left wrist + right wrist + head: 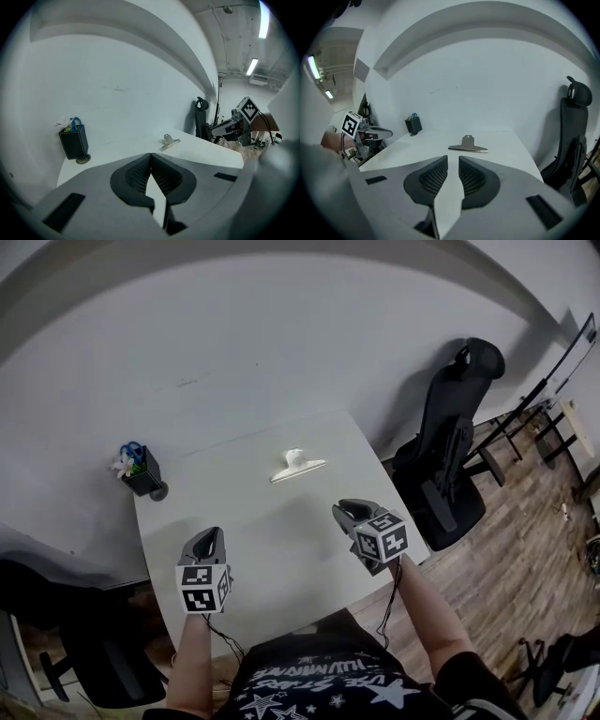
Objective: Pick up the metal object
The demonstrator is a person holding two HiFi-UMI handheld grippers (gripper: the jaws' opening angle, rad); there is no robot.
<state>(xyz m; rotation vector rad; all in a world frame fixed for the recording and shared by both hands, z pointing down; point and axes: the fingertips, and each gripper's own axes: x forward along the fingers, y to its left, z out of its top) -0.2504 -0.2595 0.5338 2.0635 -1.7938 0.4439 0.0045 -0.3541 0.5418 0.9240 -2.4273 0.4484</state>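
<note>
The metal object is a silver bulldog clip [298, 466] lying flat on the white table [253, 531], toward the far side near the middle. It also shows as the clip [169, 142] in the left gripper view and the clip [468, 147] in the right gripper view. My left gripper [209, 536] hovers over the table's front left, jaws together and empty, well short of the clip. My right gripper [346, 510] is at the front right, its jaws almost touching with nothing between them. Both point toward the clip. The left gripper [150, 154] and right gripper [453, 158] see bare table ahead.
A black holder [142, 471] with blue scissors and a flower stands at the table's far left corner against the white wall. A black office chair [452, 451] stands just off the table's right edge. Another dark chair [89, 662] sits at the lower left.
</note>
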